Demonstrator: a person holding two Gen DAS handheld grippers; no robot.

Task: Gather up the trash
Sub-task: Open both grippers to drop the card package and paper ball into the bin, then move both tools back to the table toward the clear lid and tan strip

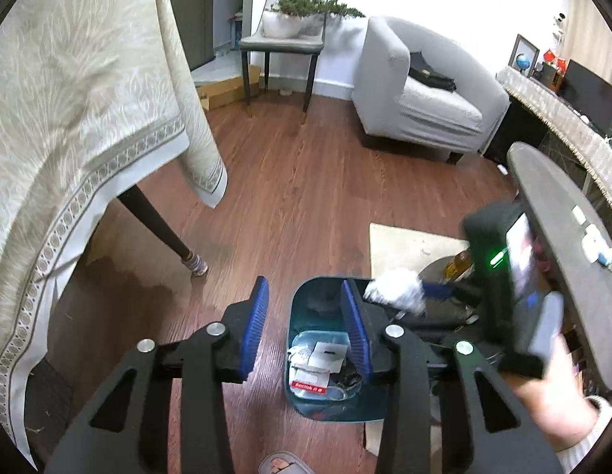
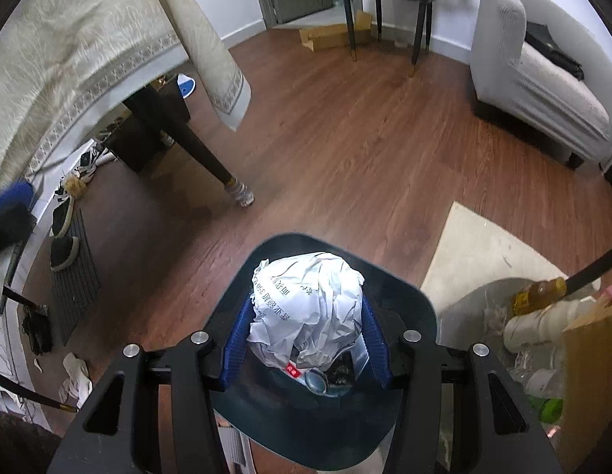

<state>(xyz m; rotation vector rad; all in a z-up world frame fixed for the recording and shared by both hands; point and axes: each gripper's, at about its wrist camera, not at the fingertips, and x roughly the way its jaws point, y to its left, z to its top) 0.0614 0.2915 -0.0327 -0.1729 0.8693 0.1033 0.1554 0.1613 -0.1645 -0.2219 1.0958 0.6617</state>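
A dark teal trash bin (image 1: 306, 403) stands on the wood floor, holding papers and wrappers; it also shows in the right wrist view (image 2: 408, 304). My right gripper (image 2: 306, 335) is shut on a crumpled white paper ball (image 2: 310, 308) printed with text, held just above the bin's opening. In the left wrist view the same ball (image 1: 397, 288) shows at the bin's right rim, with the right gripper (image 1: 420, 296) behind it. My left gripper (image 1: 304, 330) is open and empty, above the bin's left side.
A table with a cream cloth (image 1: 69, 118) and dark leg (image 1: 156, 225) stands left. A grey armchair (image 1: 420, 91) and chair (image 1: 282, 43) are at the back. A beige mat (image 2: 487, 252), a bottle (image 2: 539, 296) and a round side table (image 1: 562, 237) are right. Shoes (image 2: 63, 233) lie left.
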